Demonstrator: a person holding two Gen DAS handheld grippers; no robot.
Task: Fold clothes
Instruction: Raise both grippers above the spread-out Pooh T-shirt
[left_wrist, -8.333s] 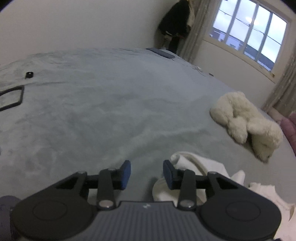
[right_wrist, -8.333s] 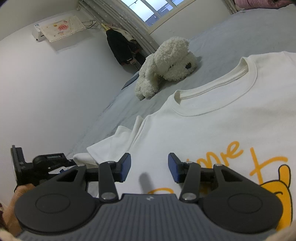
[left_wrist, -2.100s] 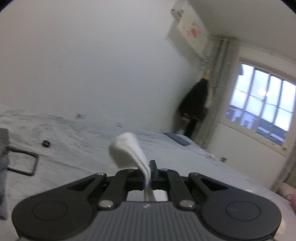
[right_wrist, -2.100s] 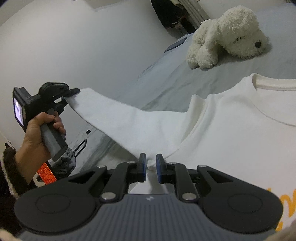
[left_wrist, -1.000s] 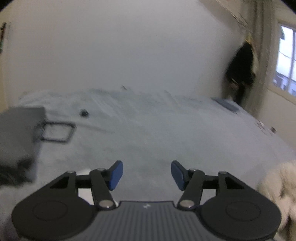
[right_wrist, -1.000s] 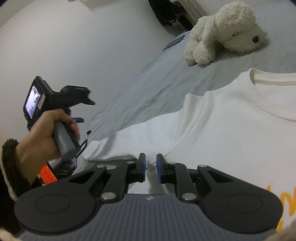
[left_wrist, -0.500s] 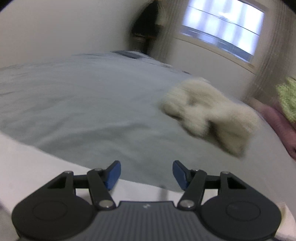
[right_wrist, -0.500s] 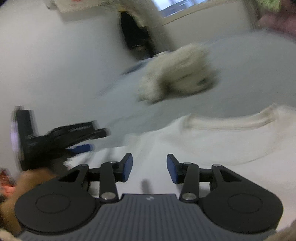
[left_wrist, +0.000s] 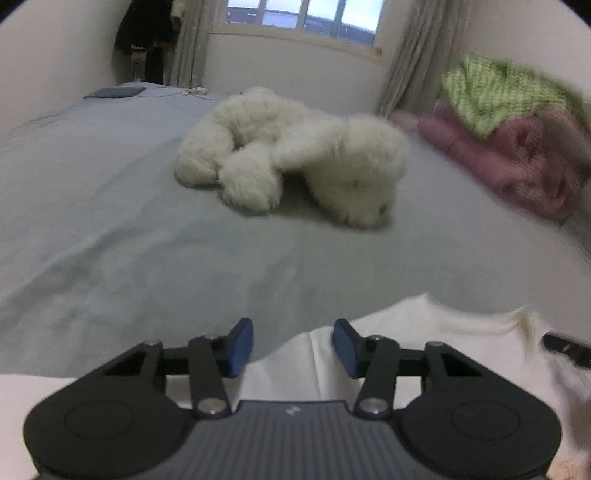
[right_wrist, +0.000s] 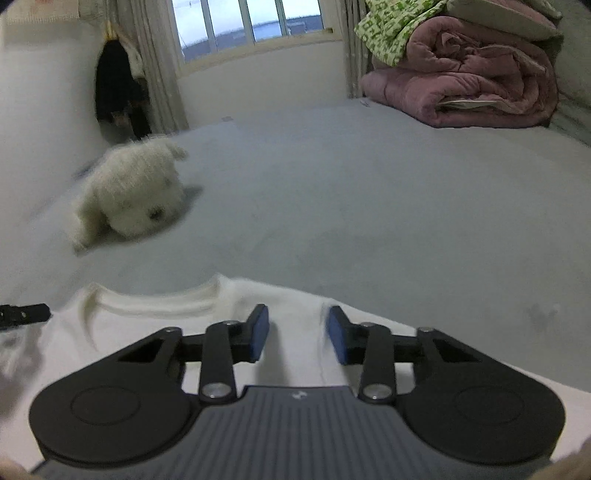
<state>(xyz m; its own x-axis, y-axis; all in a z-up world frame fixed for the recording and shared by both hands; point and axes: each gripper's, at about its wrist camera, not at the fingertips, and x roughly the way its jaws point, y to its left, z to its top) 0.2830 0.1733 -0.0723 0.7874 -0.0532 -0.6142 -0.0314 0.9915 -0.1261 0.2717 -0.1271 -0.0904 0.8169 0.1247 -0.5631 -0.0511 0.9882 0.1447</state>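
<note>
White cotton, the shirt (right_wrist: 155, 325) lies spread flat on the grey bed (right_wrist: 369, 206), collar toward the far side, near both grippers. No fold shows in the part of it that is visible: the shoulders and neckline lie open and smooth, so the folding proper looks barely begun, with most of the work left. How the sleeves and hem lie is out of view.

Over the shirt's left shoulder, the left gripper (left_wrist: 291, 347) has its jaws about half apart and closing; the shoulder edge lies under the gap between them, but the pads press on nothing. Over the right shoulder, just right of the collar, the right gripper (right_wrist: 297, 334) is likewise part open and closing, with cloth below the gap and nothing pinched.

My reading is that both are about to take the shoulders for a first fold.

Farther off, a plush dog (left_wrist: 295, 162) lies on the bed, well apart from the shirt. Pink and green quilts (right_wrist: 461, 70) are piled at the far right.
</note>
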